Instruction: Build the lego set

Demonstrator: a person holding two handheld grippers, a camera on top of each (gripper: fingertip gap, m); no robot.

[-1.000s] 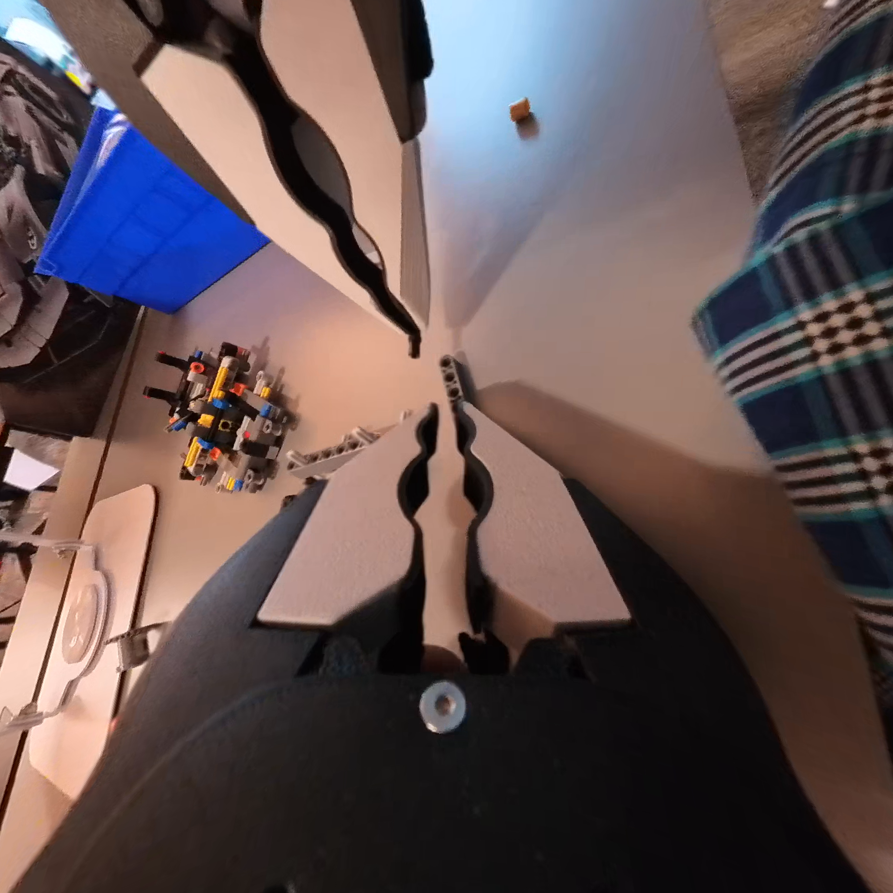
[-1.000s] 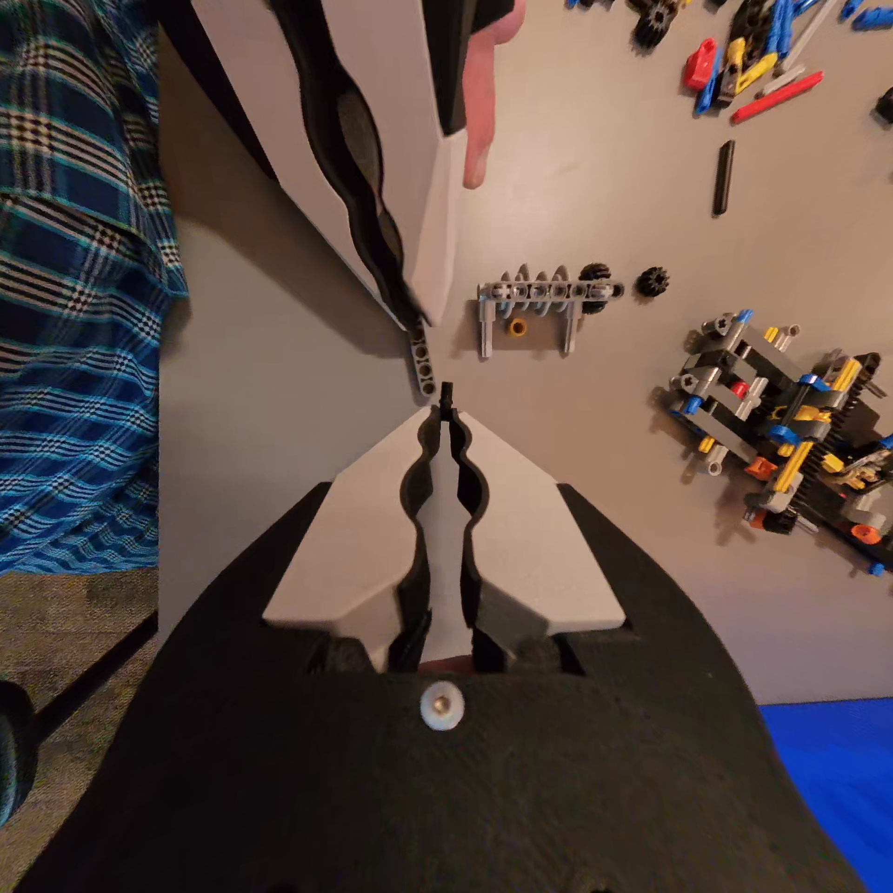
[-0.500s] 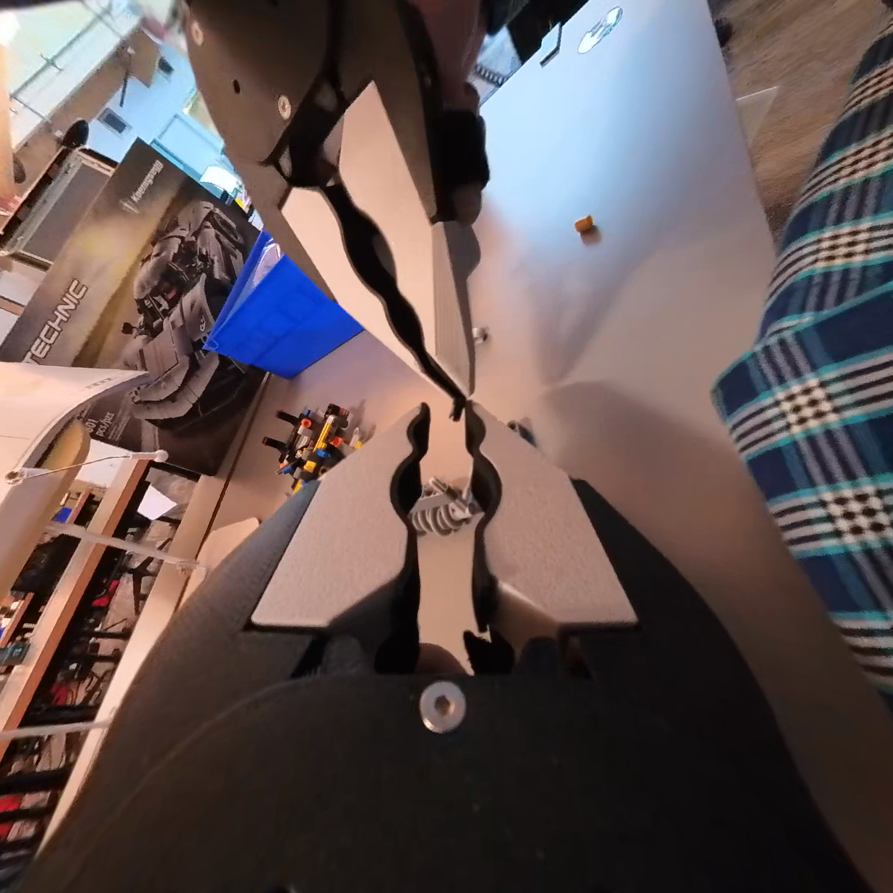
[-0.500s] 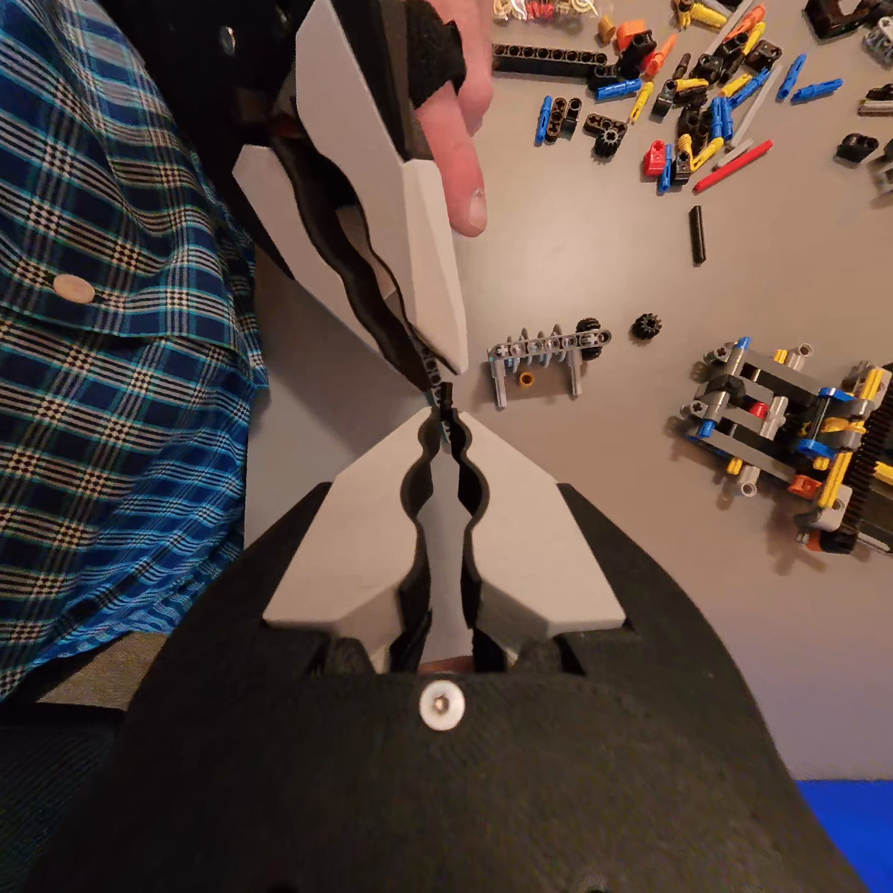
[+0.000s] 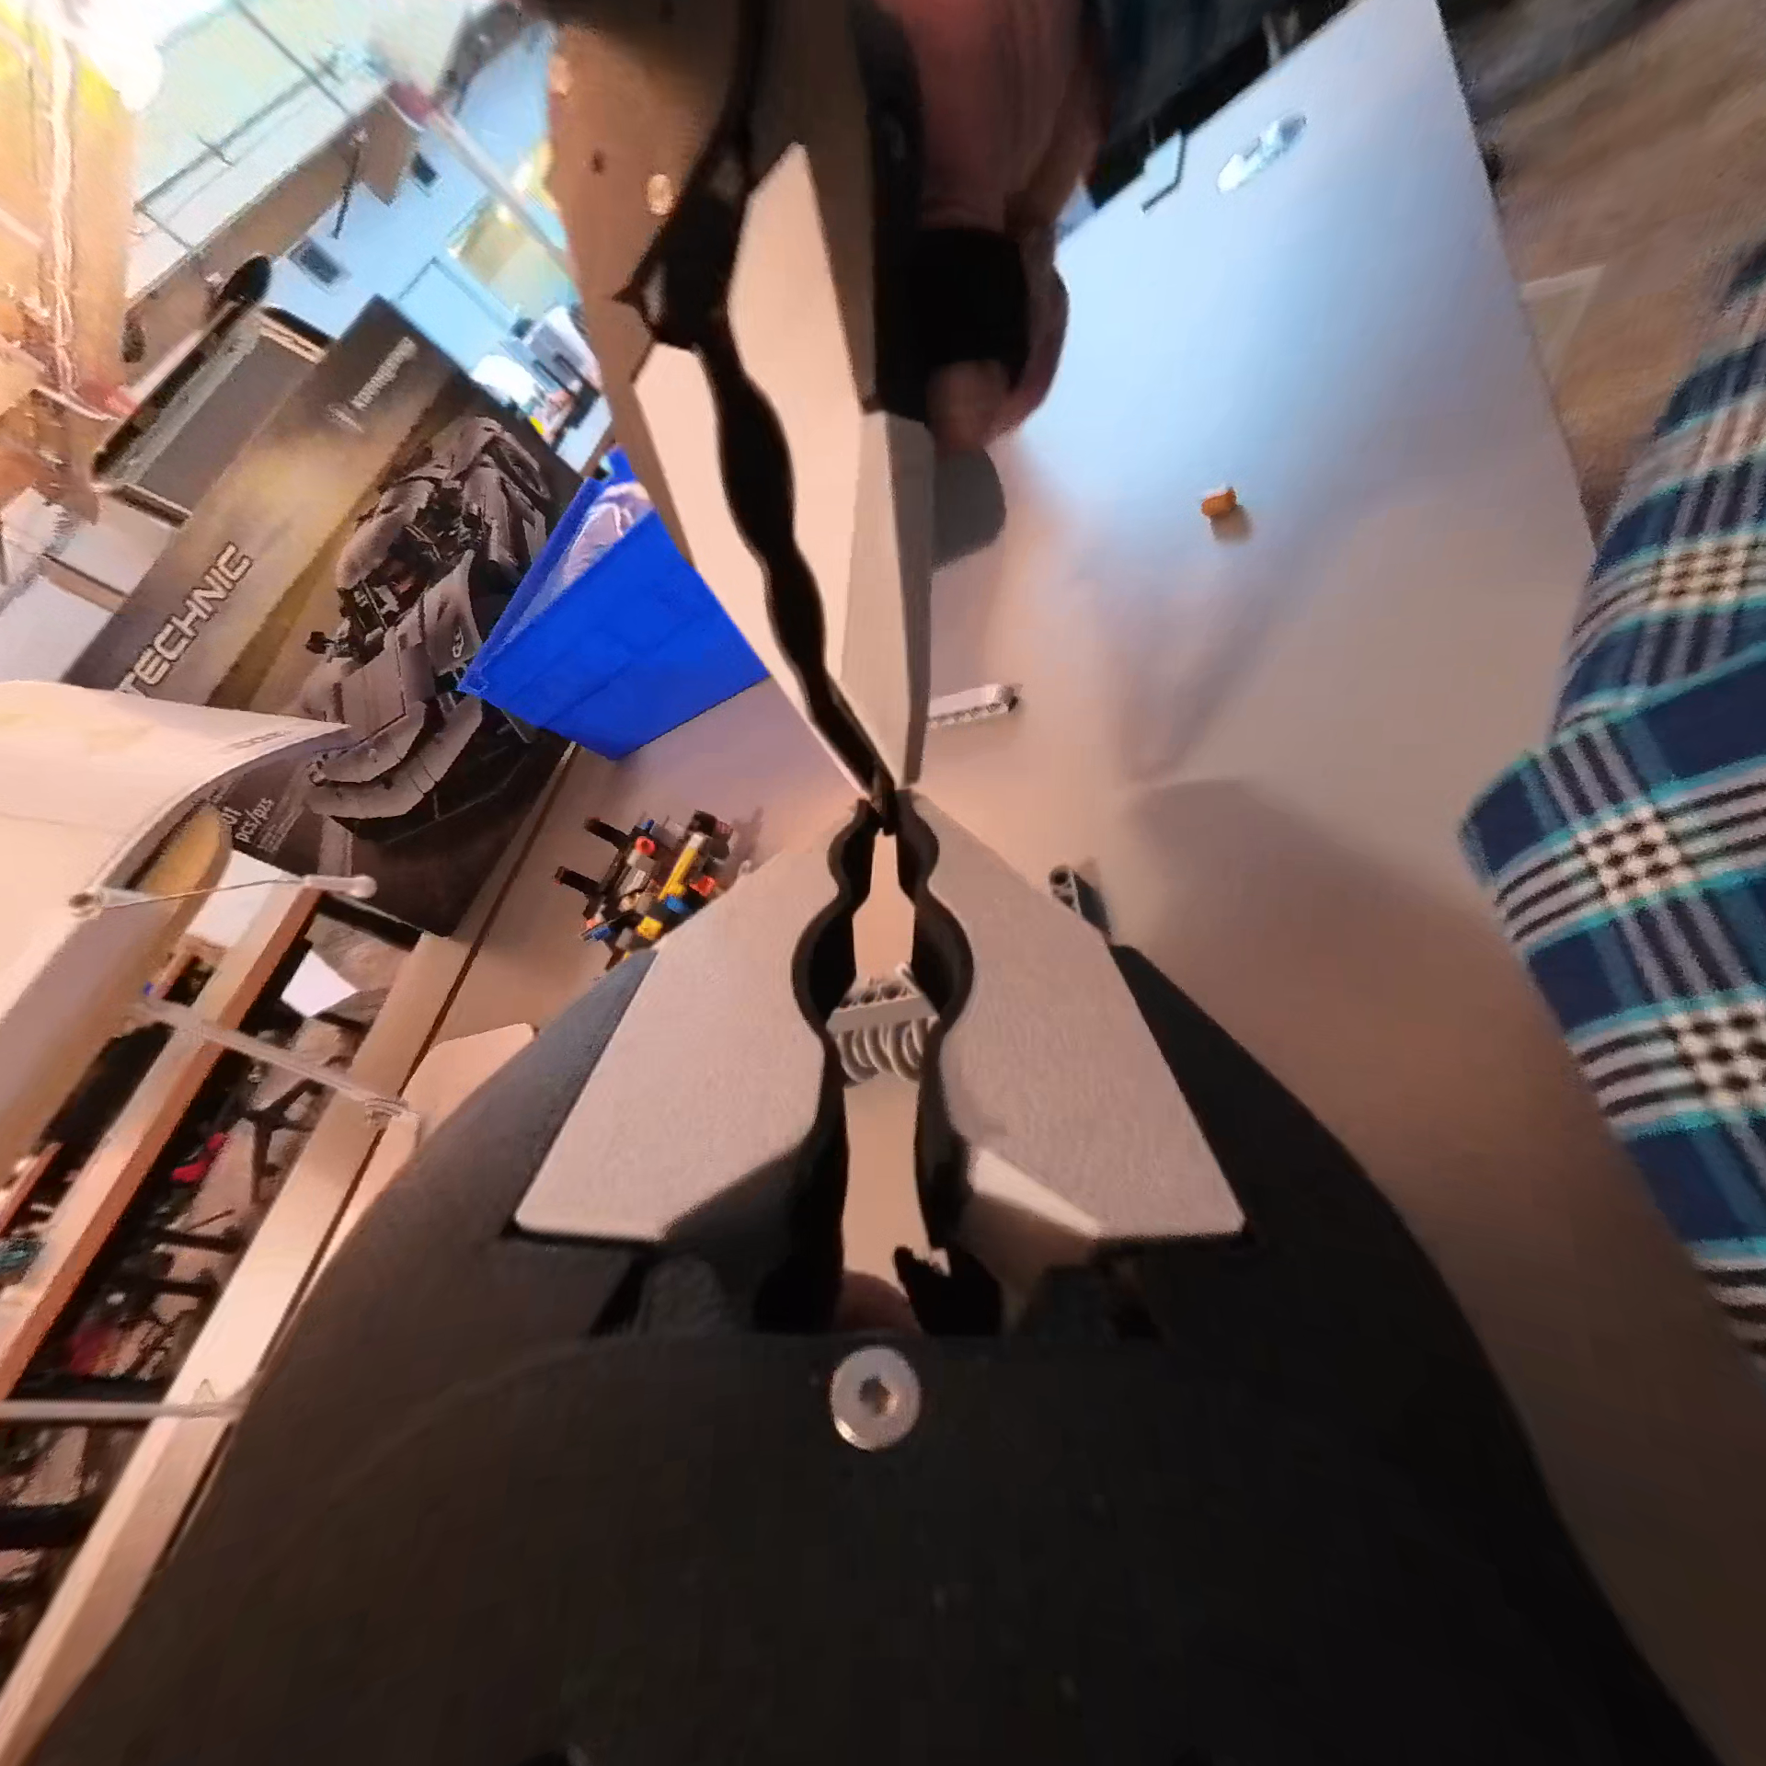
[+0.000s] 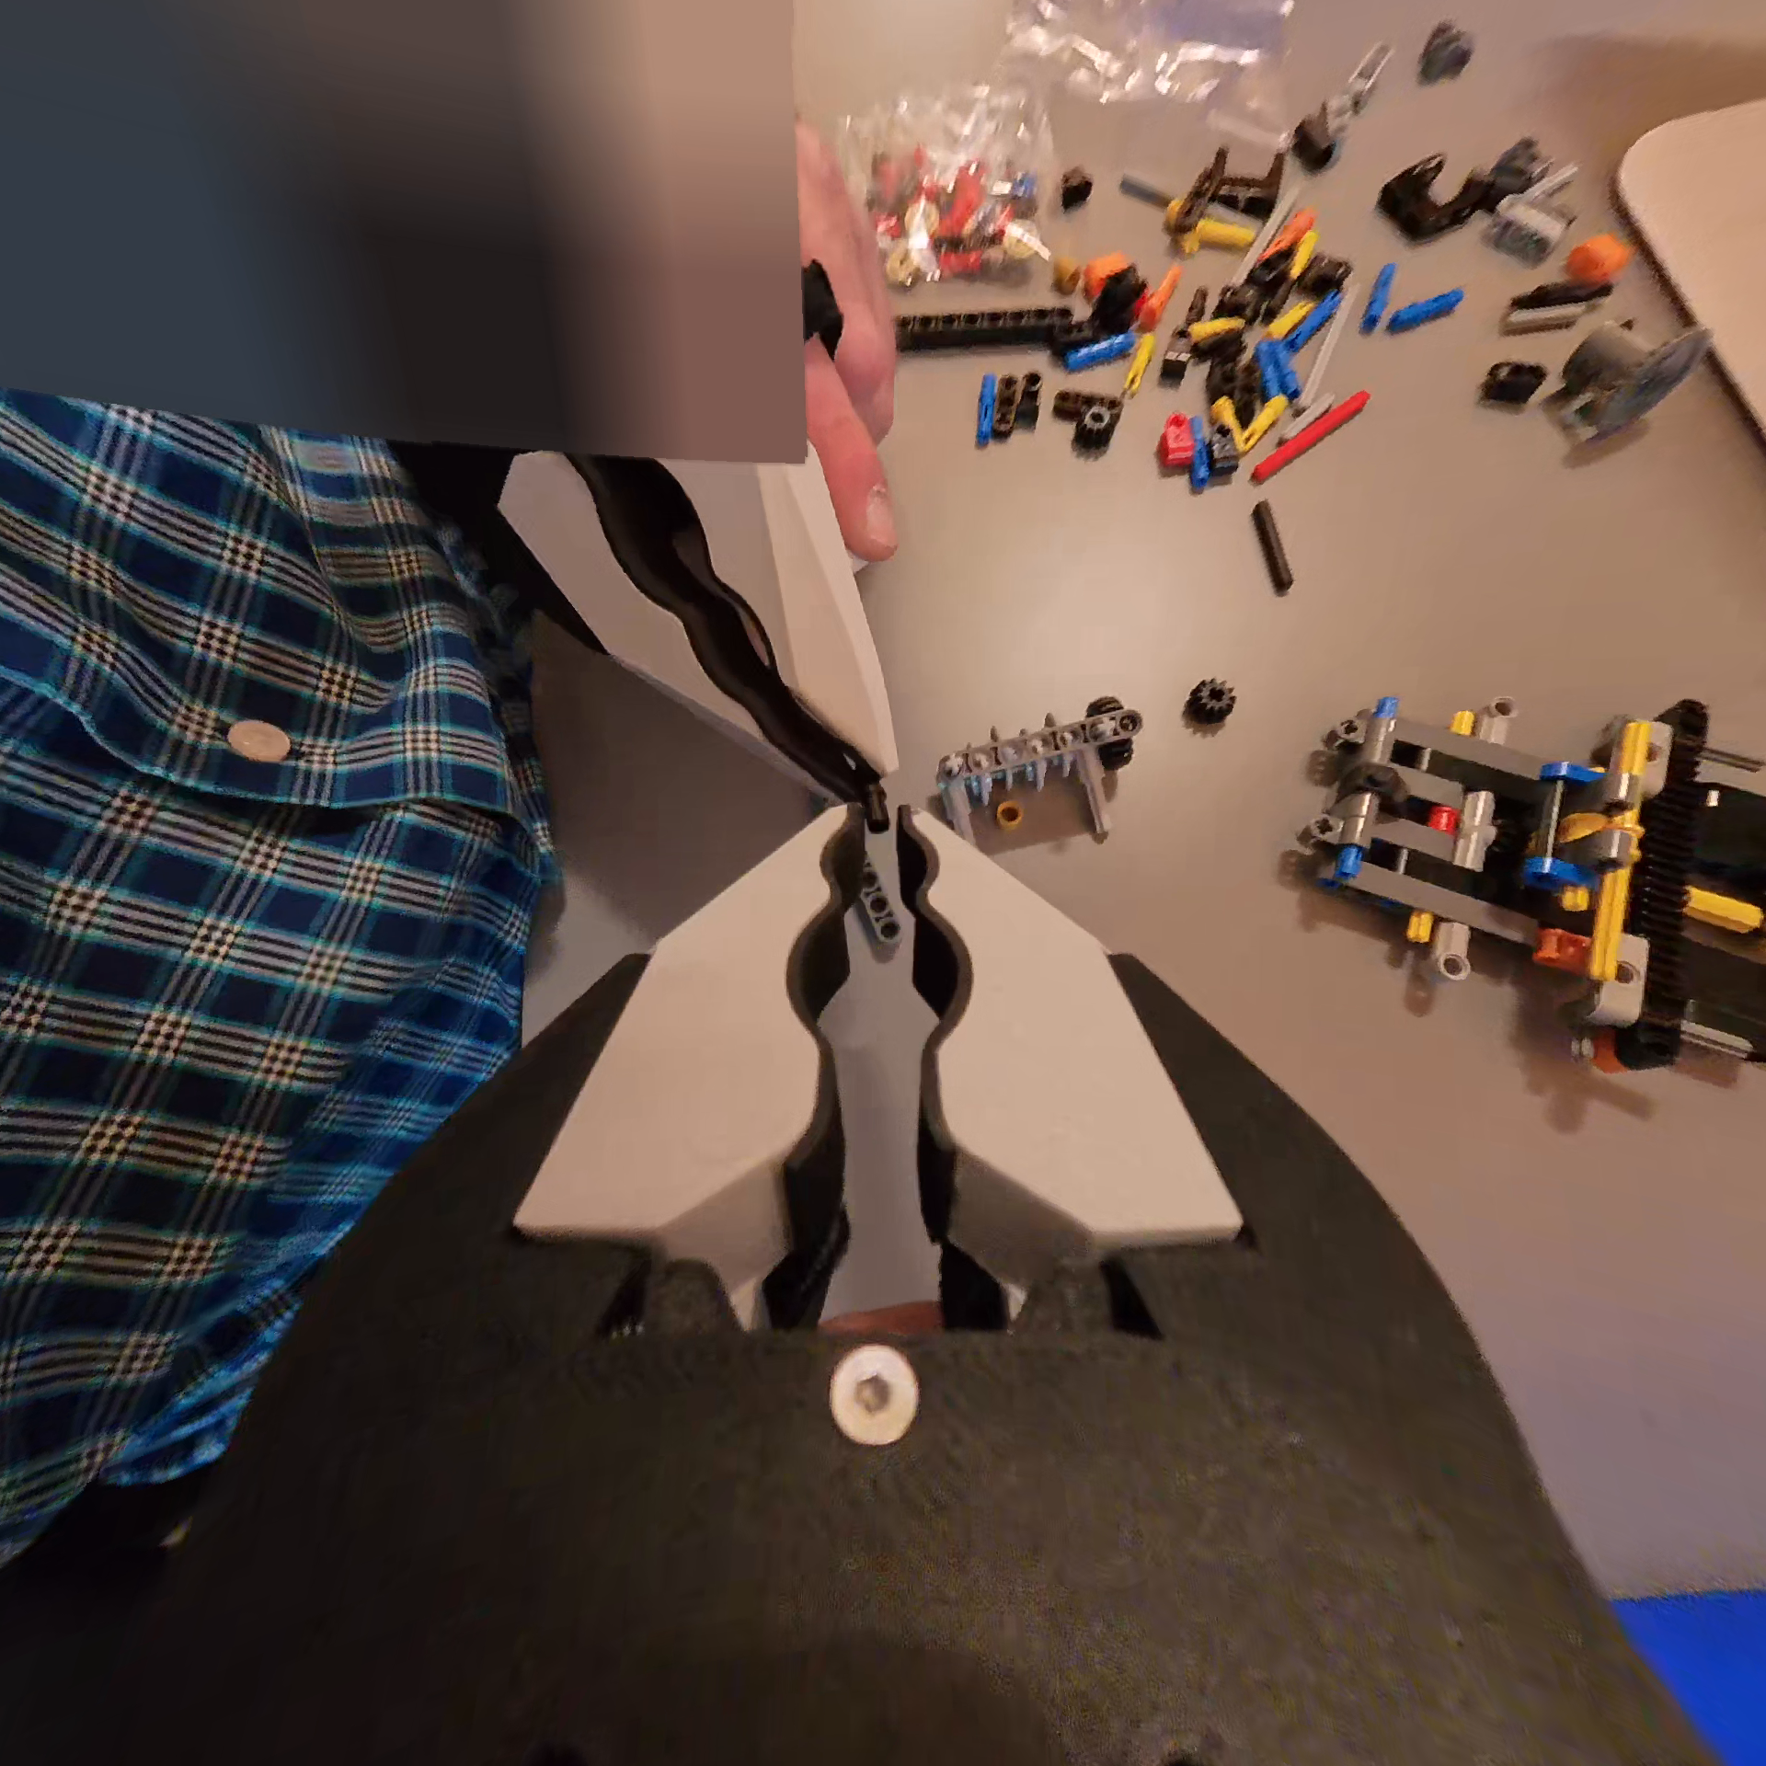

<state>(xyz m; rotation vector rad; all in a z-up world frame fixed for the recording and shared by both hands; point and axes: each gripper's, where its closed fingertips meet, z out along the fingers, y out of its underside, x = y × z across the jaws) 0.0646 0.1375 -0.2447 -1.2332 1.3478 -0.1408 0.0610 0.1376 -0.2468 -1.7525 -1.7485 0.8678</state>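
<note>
My left gripper [image 5: 881,817] and right gripper [image 6: 879,812] meet tip to tip above the table. A small black pin [image 6: 874,810] is pinched where the tips meet; both pairs of jaws are closed on it. In the left wrist view the right gripper [image 5: 874,784] comes down from above. In the right wrist view the left gripper [image 6: 865,779] comes in from the upper left. A short grey beam [image 6: 879,903] lies on the table below, also seen in the left wrist view [image 5: 1078,889]. A grey frame sub-assembly [image 6: 1037,755] and the larger multicoloured assembly [image 6: 1529,860] lie to the right.
A pile of loose parts [image 6: 1242,325] and a clear bag of parts [image 6: 946,191] lie at the back. A black gear [image 6: 1209,704] and a black axle [image 6: 1273,545] lie apart. A blue bin [image 5: 612,659], the set's box [image 5: 315,573] and a person's plaid shirt [image 6: 239,860] border the table. The tips of both grippers are at nearly the same place.
Both grippers have risen from the table and tilted, leaving the grey beam lying there. The left gripper's tips have closed in on the black pin held by the right gripper.
</note>
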